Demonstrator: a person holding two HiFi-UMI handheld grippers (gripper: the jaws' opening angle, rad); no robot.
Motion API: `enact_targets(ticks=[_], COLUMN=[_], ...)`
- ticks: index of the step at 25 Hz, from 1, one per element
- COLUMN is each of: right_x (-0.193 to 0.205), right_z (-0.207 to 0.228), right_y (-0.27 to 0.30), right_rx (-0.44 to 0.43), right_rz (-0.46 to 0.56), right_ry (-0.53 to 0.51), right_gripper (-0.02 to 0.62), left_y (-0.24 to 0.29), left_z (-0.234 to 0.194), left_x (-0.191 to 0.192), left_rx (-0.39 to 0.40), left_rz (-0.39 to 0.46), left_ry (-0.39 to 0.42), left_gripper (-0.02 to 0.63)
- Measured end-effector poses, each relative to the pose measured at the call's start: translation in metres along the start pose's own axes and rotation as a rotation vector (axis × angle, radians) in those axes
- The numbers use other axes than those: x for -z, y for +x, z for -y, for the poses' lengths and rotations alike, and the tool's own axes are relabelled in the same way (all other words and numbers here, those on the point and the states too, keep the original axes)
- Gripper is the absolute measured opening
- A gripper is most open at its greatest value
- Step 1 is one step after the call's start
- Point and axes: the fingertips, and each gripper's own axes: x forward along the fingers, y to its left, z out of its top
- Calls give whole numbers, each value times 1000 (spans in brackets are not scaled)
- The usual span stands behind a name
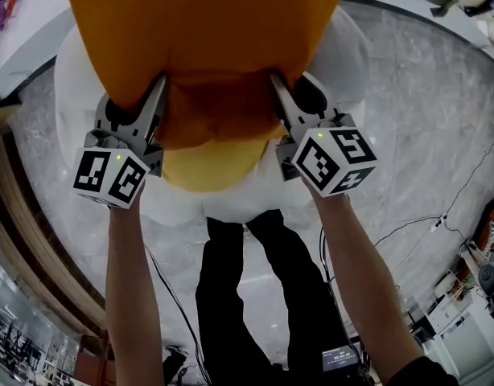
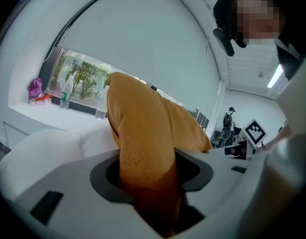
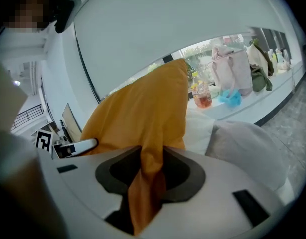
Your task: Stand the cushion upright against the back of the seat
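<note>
In the head view the orange plush fabric cushion extends from both tongs toward 12 o'clock and covers most of the round white upholstered seat. The left gripper grips the cushion's near edge at about 8 o'clock and the right gripper at about 4 o'clock, so both hands are equally near. Each gripper view shows its jaws narrowed onto a pinched fold of orange fabric, with the pads pressing on it. The cushion's long axis runs away from the person along the 6-to-12 line, and in both gripper views its body rises ahead of the jaws. The seat back is judged to lie at 12 o'clock, hidden beneath the cushion in the head view. The coming move therefore turns on one relation: the gripped edge is the near one, and the far end must rise against the back. Whether the far end touches the seat cannot be told.
</note>
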Motion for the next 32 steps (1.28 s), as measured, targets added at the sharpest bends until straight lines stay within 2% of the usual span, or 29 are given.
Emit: enact_targets(ticks=[4, 9, 15, 20, 25, 32], right_x=[-16, -18, -6, 3, 7, 8], right_z=[3, 11, 23, 24, 24, 24], right_y=[12, 30, 33, 31, 26, 20], right_rx=[-15, -13, -55, -49, -42, -23], right_rz=[8, -17, -77, -116, -134, -142], right_ry=[-41, -66, -42, -51, -45, -29], right_gripper=[138, 147, 259, 314, 330, 335], left_y=[16, 34, 35, 20, 7, -7], left_z=[-12, -29, -44, -47, -46, -43], left_x=[-12, -5, 11, 22, 30, 37], left_rx=[2, -21, -52, -120, -153, -184], left_rz=[12, -15, -58, -34, -30, -70], left_ry=[44, 17, -20, -80, -122, -119], left_gripper=[232, 242, 360, 399, 420, 420])
